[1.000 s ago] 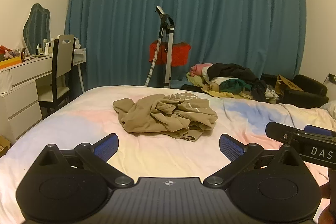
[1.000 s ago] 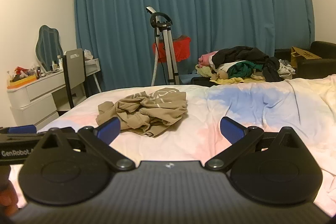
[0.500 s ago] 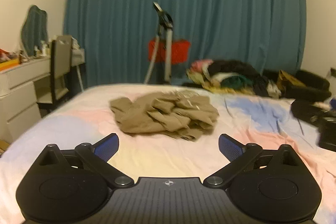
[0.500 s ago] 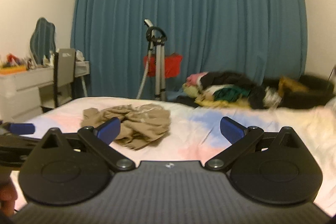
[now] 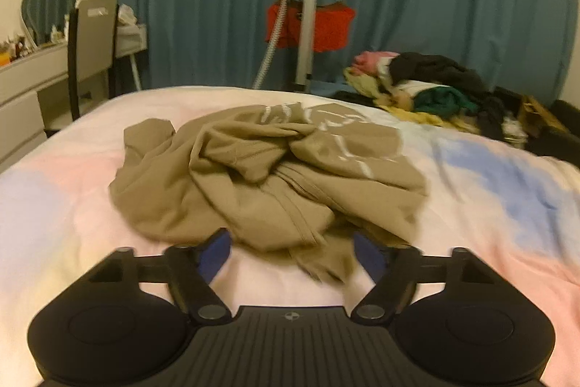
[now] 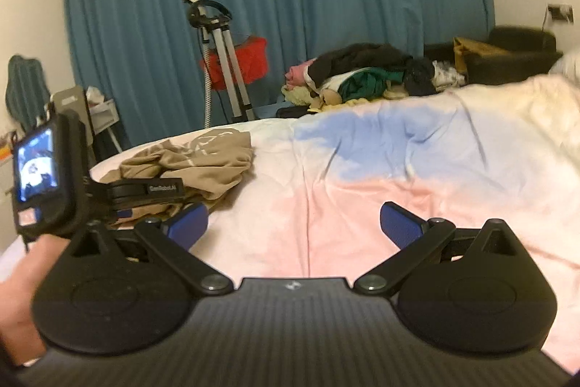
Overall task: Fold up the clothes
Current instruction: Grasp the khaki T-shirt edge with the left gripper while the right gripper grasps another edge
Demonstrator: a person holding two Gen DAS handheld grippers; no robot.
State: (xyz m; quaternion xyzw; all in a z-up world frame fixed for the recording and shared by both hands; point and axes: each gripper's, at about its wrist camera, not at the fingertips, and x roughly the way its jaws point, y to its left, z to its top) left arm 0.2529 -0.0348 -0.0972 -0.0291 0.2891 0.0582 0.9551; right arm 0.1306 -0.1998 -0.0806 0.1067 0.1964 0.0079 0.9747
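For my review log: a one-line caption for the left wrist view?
Left gripper closing around the near edge of a crumpled tan garment on the bed.

My right side has open bedspread [image 6: 362,205] ahead – to its left, crumpled tan garment [image 5: 261,176] and left gripper [image 6: 188,194] block.

Near hem of the tan garment [image 5: 268,184] smeared by motion at six o'clock, between the closing left tongs [image 5: 291,254]; pad contact not readable. Garment's near edge in the right wrist view hidden behind the left tongs' body. Small items on the dresser [image 5: 21,75] at nine o'clock too small to name. Hand [image 6: 16,311] cut off at eight o'clock.
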